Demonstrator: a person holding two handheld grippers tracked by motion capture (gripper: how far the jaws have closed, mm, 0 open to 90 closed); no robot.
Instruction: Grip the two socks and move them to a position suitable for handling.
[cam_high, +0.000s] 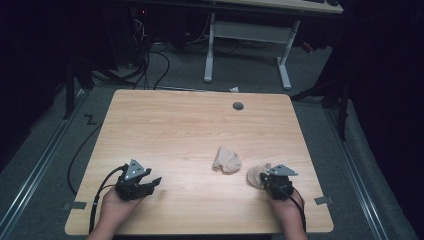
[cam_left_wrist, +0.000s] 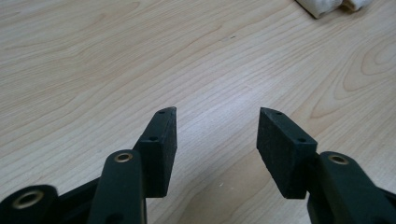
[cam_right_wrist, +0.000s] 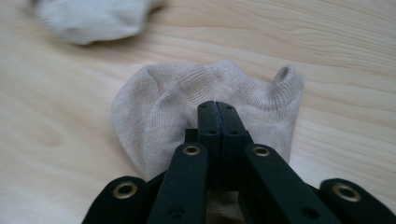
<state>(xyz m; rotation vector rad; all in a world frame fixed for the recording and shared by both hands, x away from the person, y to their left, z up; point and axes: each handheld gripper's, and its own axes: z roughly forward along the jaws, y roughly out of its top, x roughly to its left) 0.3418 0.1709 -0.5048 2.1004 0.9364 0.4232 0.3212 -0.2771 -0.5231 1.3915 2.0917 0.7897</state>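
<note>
Down at the near right of the counter (cam_high: 200, 125), the right tongs (cam_high: 265, 178) have their jaws pressed together on a beige ankle sock (cam_high: 256, 175), which bulges out past them toward the left and far side. Close up, the right gripper view shows the right tongs (cam_right_wrist: 218, 108) pinching the near edge of that sock (cam_right_wrist: 159, 102): a fine ribbed knit, pale greyish beige, humped in the middle, with its rolled cuff curling up at the right. A second sock (cam_high: 226, 160) of the same colour lies crumpled on the counter just left of and beyond the first, apart from both tongs; it appears as a blurred lump (cam_right_wrist: 93, 18) at the far left of the right gripper view and as a pale corner (cam_left_wrist: 327, 5) at the far right of the left gripper view. The left tongs (cam_high: 152, 182) sit at the near left, well apart from both socks, jaws spread wide with nothing but bare wood grain between them (cam_left_wrist: 217, 112).
</note>
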